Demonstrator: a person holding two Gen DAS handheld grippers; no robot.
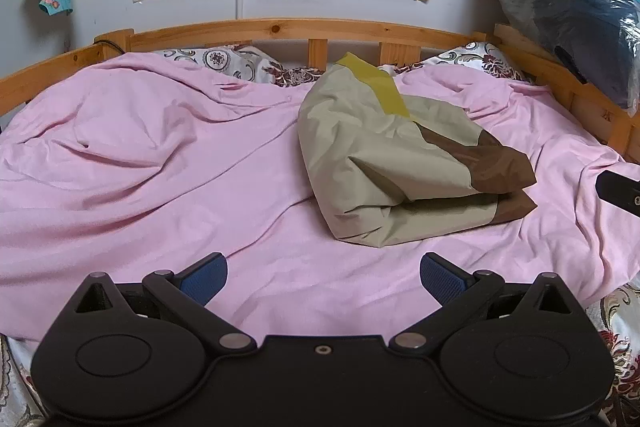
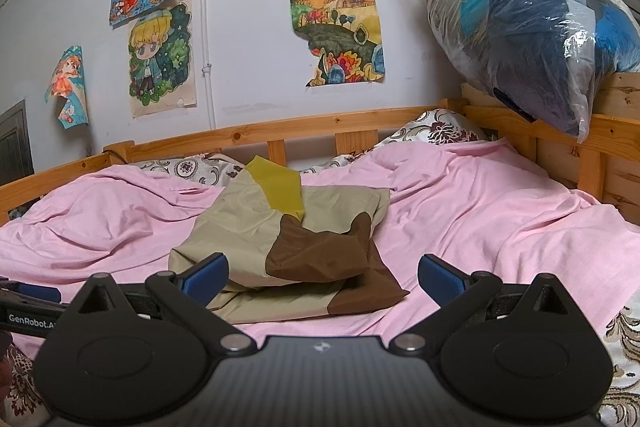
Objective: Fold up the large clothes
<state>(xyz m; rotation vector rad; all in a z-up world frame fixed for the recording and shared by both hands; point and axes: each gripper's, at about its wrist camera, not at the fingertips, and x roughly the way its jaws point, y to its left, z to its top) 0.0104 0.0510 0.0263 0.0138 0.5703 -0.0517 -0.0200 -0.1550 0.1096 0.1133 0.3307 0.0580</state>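
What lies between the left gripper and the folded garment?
Only bare pink sheet separates the open left gripper from the folded beige-and-brown garment, seen in the left wrist view.

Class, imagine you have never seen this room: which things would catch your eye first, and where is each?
A bundled beige, brown and yellow garment lies mid-bed on the pink sheet. Bright cartoon drawings cover the wall behind, and a clear plastic bag of dark bedding sits on the wooden bed frame at right.

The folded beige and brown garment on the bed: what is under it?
The folded garment lies on the pink sheet, which spreads out around it on all sides. Whether anything else lies between them cannot be seen, since the garment covers that area. Neither gripper touches it.
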